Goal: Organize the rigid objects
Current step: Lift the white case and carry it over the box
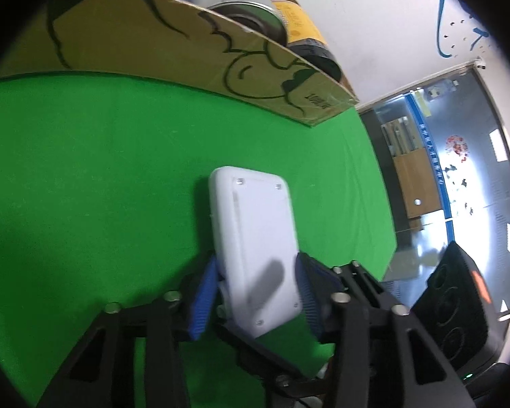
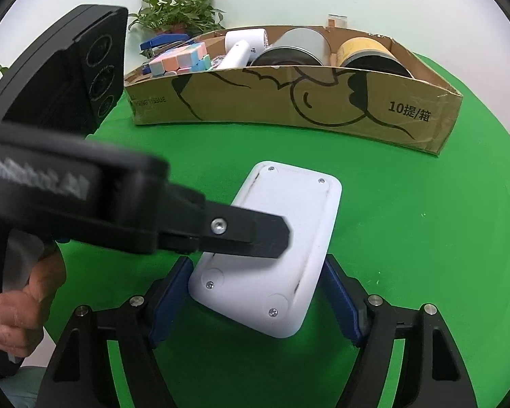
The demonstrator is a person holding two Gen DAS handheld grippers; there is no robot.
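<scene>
Green cloth (image 2: 425,238) across the table, white wall behind. Ahead of both tools: low cardboard box (image 2: 323,102), already holding a metal tin (image 2: 289,51), yellow-labelled jar (image 2: 367,54) and pastel cube (image 2: 180,59), so little free floor in there.

White device (image 2: 289,204) flat on the cloth, screw side up, not yet in the box. Near end sits between the blue pads of the right gripper (image 2: 255,263), far end points at the box.

Right gripper: jaws about half closed, pads look pressed on both long edges of the device. Grip at the near end only.

Left gripper (image 1: 257,263): comes in from the left, held by a hand (image 2: 20,306), jaws narrow, fingers over the device's top face. Cannot tell whether touching or gripping anything.

Risks from here, as a judgement:
- End grip on a long smooth shell: likely to droop or pivot at the pads on lift, could slip out.
- Left fingers over the top face: lifting into them would knock the device or twist it in the pads.
- Two tools crossed over one part: fingers could clash.
- Front wall of the box: a drooping far end could catch it.
- Crowded box: could land on the tin or jar and tip.
</scene>
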